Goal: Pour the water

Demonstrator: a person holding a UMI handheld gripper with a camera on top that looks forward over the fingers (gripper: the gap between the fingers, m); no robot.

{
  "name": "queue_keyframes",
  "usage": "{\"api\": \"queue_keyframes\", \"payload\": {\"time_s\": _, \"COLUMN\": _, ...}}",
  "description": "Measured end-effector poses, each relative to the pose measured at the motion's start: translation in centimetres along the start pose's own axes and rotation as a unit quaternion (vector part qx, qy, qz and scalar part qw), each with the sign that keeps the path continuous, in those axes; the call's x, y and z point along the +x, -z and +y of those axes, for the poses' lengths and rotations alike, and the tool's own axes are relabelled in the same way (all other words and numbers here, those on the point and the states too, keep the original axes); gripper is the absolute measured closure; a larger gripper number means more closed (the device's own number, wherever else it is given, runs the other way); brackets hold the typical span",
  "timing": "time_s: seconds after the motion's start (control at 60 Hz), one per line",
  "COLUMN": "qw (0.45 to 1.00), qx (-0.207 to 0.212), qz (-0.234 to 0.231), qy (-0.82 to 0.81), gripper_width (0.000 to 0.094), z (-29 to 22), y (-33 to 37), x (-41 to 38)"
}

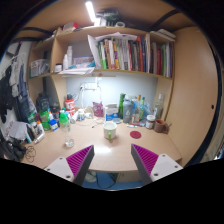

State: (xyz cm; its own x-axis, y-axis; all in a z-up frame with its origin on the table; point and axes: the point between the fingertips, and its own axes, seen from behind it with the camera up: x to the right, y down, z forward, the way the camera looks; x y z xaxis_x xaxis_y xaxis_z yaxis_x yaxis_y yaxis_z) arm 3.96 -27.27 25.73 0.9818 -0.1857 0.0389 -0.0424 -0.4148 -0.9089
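Note:
My gripper (112,163) is open and empty, its two purple-padded fingers (79,160) spread wide above the near edge of a light wooden desk (110,150). Beyond the fingers, near the middle of the desk, stands a small pale cup (110,130). A clear glass (68,138) stands to the left of it, ahead of the left finger. A green bottle (121,105) stands at the back of the desk among other bottles. Nothing is between the fingers.
The back of the desk is crowded with bottles, jars and small items (70,108). A round red coaster (135,133) lies right of the cup. A shelf of books (125,55) hangs above. A wooden side panel (190,100) stands at the right.

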Motion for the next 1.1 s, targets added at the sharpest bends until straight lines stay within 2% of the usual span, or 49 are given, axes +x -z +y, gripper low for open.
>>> {"api": "queue_keyframes", "payload": {"time_s": 0.3, "qw": 1.000, "qx": 0.029, "qz": -0.010, "qy": 0.007, "gripper_width": 0.0101, "z": 0.9, "y": -4.9, "x": -4.4}}
{"api": "queue_keyframes", "payload": {"time_s": 0.467, "qw": 0.997, "qx": 0.032, "qz": -0.071, "qy": -0.005, "gripper_width": 0.0101, "z": 2.8, "y": -12.3, "x": -11.5}}
{"api": "queue_keyframes", "payload": {"time_s": 0.667, "qw": 0.987, "qx": 0.058, "qz": -0.149, "qy": 0.009, "gripper_width": 0.0103, "z": 4.2, "y": -22.4, "x": -23.4}}
{"api": "queue_keyframes", "payload": {"time_s": 0.933, "qw": 0.987, "qx": 0.078, "qz": -0.144, "qy": 0.001, "gripper_width": 0.0117, "z": 3.2, "y": -32.5, "x": -31.7}}
{"api": "queue_keyframes", "payload": {"time_s": 0.983, "qw": 0.986, "qx": 0.088, "qz": -0.142, "qy": 0.009, "gripper_width": 0.0165, "z": 2.5, "y": -33.4, "x": -32.3}}
{"api": "queue_keyframes", "payload": {"time_s": 1.033, "qw": 0.987, "qx": 0.099, "qz": -0.127, "qy": 0.025, "gripper_width": 0.0411, "z": 1.9, "y": -34.4, "x": -32.1}}
{"api": "queue_keyframes", "payload": {"time_s": 1.1, "qw": 0.987, "qx": 0.103, "qz": -0.119, "qy": 0.031, "gripper_width": 0.0432, "z": 1.8, "y": -34.9, "x": -32.0}}
